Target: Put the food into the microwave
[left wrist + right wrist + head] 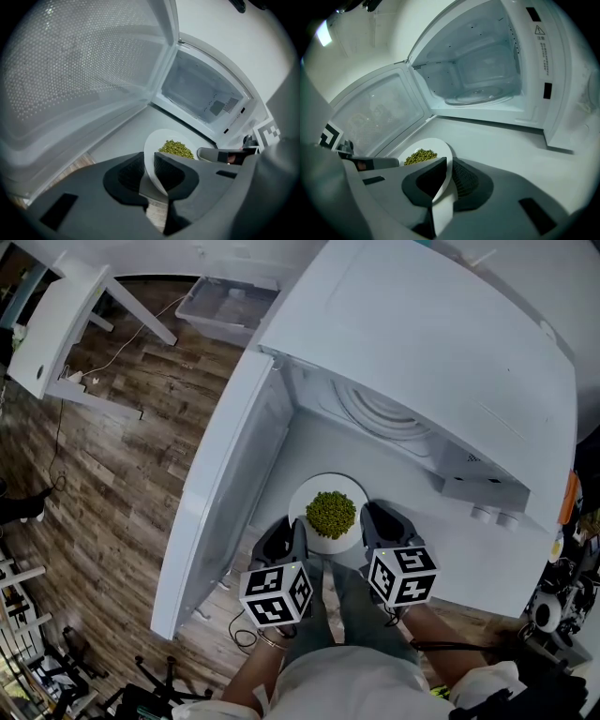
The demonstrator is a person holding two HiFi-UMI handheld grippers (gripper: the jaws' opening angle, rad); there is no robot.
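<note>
one plate of green peas is just before the microwave, its cavity wide open, door swung left. two claws: left claw and right claw each pinch an opposite plate edge.

a white counter carries a white microwave, its door open.

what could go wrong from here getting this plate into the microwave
The round white plate is held only by its rim, pinched by the left gripper and right gripper; uneven motion could tilt it and spill the loose pile of green beans. The open white microwave door stands close on the left, so the left gripper might knock it.
</note>
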